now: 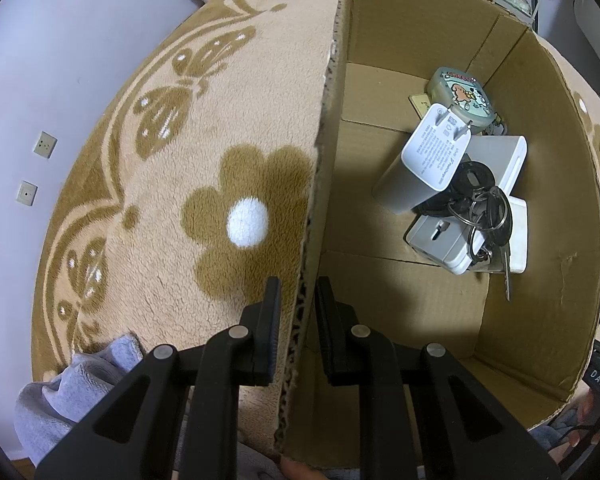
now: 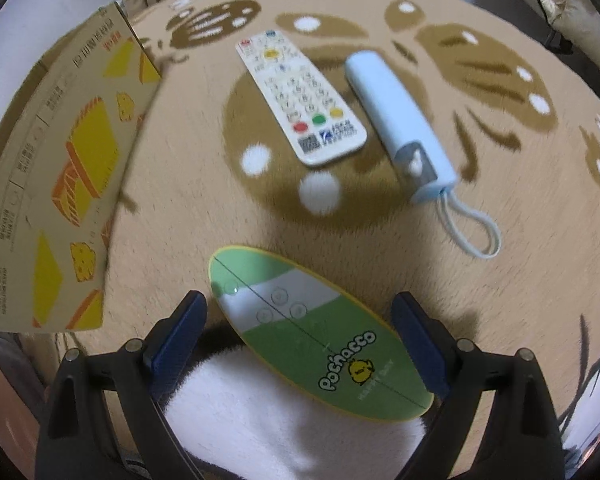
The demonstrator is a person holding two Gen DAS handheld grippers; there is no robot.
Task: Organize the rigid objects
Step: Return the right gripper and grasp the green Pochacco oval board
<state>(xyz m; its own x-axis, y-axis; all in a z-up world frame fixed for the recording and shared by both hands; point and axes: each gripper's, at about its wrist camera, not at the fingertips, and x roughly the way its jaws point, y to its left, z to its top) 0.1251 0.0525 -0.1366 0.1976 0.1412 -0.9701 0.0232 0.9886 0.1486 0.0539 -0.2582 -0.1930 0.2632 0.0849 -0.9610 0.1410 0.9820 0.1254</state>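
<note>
While the right tool (image 2: pixel 298 334) straddles it, green card (image 2: pixel 320 336) reads "Pochacco".

in the left wrist view we see the cardboard box (image 1: pixel 400 280) standing on the rug (image 1: pixel 204 128), its wall between the left gripper's fingers (image 1: pixel 272 320). inside it, the chargers (image 1: pixel 436 152) and keys (image 1: pixel 488 216) lie piled. in the right wrist view the remote (image 2: pixel 300 96) lies left of the power bank (image 2: pixel 396 112), with the oval board (image 2: pixel 320 336) nearest us.
</note>
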